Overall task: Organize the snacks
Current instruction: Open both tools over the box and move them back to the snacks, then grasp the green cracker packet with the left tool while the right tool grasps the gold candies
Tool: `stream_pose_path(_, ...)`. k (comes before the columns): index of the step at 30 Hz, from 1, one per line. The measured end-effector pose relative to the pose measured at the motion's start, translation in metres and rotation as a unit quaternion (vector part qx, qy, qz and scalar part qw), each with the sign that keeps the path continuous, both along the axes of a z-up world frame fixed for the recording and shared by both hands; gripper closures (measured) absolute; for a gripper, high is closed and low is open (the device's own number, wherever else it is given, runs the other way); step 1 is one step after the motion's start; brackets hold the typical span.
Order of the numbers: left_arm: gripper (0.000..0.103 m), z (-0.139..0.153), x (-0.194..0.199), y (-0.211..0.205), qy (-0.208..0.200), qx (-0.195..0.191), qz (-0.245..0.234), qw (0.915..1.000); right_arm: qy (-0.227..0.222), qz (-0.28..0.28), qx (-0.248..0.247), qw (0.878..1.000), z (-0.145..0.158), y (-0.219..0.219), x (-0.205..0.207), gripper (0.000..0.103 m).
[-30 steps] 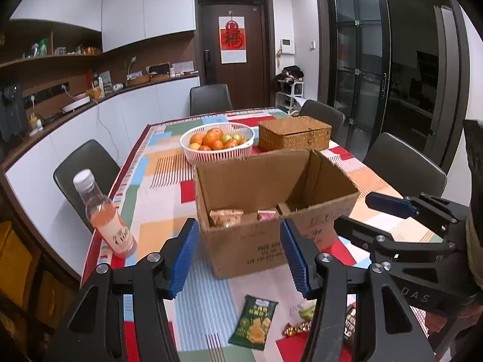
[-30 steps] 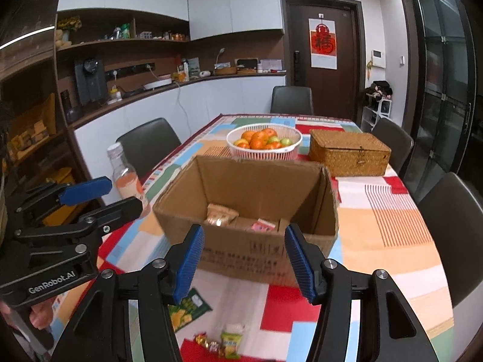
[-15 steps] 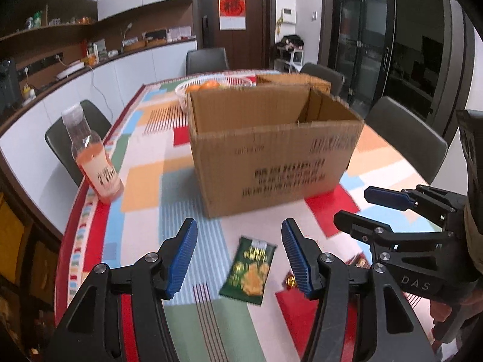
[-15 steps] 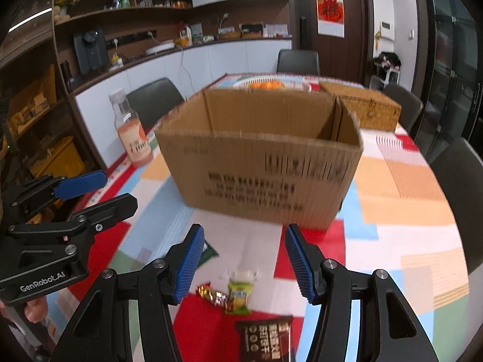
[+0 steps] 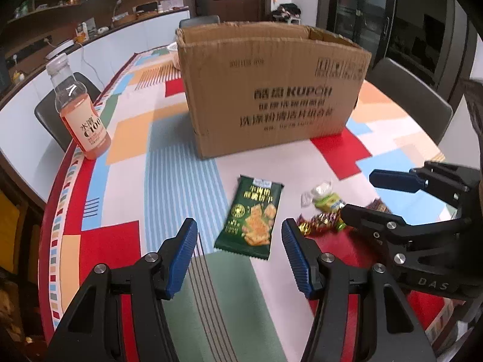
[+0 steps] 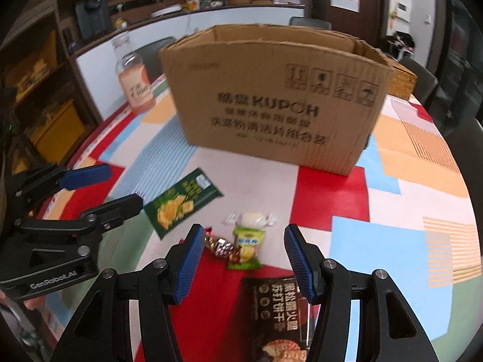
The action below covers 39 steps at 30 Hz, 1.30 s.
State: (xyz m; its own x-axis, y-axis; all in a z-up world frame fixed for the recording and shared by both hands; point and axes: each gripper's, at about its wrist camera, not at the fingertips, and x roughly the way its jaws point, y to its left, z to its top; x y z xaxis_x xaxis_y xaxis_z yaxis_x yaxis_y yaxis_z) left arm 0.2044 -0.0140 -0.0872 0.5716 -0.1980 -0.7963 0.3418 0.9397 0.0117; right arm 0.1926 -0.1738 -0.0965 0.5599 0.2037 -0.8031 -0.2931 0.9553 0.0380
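A brown cardboard box [image 5: 271,90] [image 6: 271,96] stands open-topped on the patterned table. In front of it lie loose snacks: a dark green cracker packet [image 5: 252,218] [image 6: 181,202], a light green sachet [image 6: 246,249] [image 5: 327,202], a white wrapped sweet [image 6: 250,218], shiny wrapped candies [image 6: 217,246] [image 5: 320,221], and a black biscuit pack [image 6: 276,313]. My left gripper [image 5: 240,252] hangs open just above the green packet's near end. My right gripper [image 6: 241,259] is open over the sachet and candies, nothing between its pads.
A bottle of pink drink [image 5: 80,111] [image 6: 134,81] stands near the table's left edge. A wicker box [image 6: 403,78] sits behind the cardboard box on the right. Dark chairs [image 5: 416,96] surround the table. Each gripper shows in the other's view, close together.
Both grippers have sunk towards the table and tilted down. The box's inside is no longer visible, and the snacks on the cloth have come close under the fingers. Jaw gaps look unchanged.
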Motion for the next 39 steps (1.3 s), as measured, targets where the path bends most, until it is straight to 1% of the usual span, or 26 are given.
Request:
stream_pose_path(7,0.045,-0.014,0.007,-0.004,0.026,0.014,-0.024,0.9993,0.020,0.052,-0.026,0.998,-0.011,0.017,0.001,0.056)
stream_pose_path(11,0.045,-0.020,0.010,-0.005,0.035,0.022,-0.031,0.9987,0.028,0.081,-0.045,0.995,-0.015,0.024,0.004,0.058)
stream_pose_path(14,0.044,-0.022,0.013,-0.005,0.041,0.019,-0.032,0.9984,0.035,0.100,-0.054,0.993,-0.020,0.030,0.007,0.063)
stream_pose_path(16,0.044,-0.024,0.016,-0.004,0.047,0.015,-0.034,0.9982,0.041,0.113,-0.061,0.991,-0.023,0.034,0.010,0.064)
stream_pose_path(20,0.043,-0.030,0.023,-0.005,0.063,0.011,-0.041,0.9971,0.057,0.132,-0.072,0.987,-0.033,0.041,0.016,0.069)
stream_pose_path(21,0.043,-0.032,0.025,-0.005,0.068,0.011,-0.042,0.9967,0.059,0.132,-0.073,0.987,-0.034,0.042,0.016,0.069)
stream_pose_path(24,0.043,-0.037,0.030,-0.007,0.079,0.007,-0.044,0.9959,0.069,0.133,-0.069,0.986,-0.039,0.042,0.020,0.075)
stream_pose_path(30,0.042,-0.043,0.043,-0.014,0.084,0.006,-0.039,0.9957,0.079,0.118,-0.051,0.988,-0.048,0.038,0.027,0.083)
stream_pose_path(36,0.042,-0.050,0.056,-0.020,0.090,0.007,-0.030,0.9955,0.078,0.091,-0.023,0.993,-0.048,0.031,0.035,0.084)
stream_pose_path(39,0.042,-0.051,0.059,-0.024,0.084,0.012,-0.026,0.9960,0.079,0.074,-0.006,0.994,-0.049,0.025,0.039,0.084)
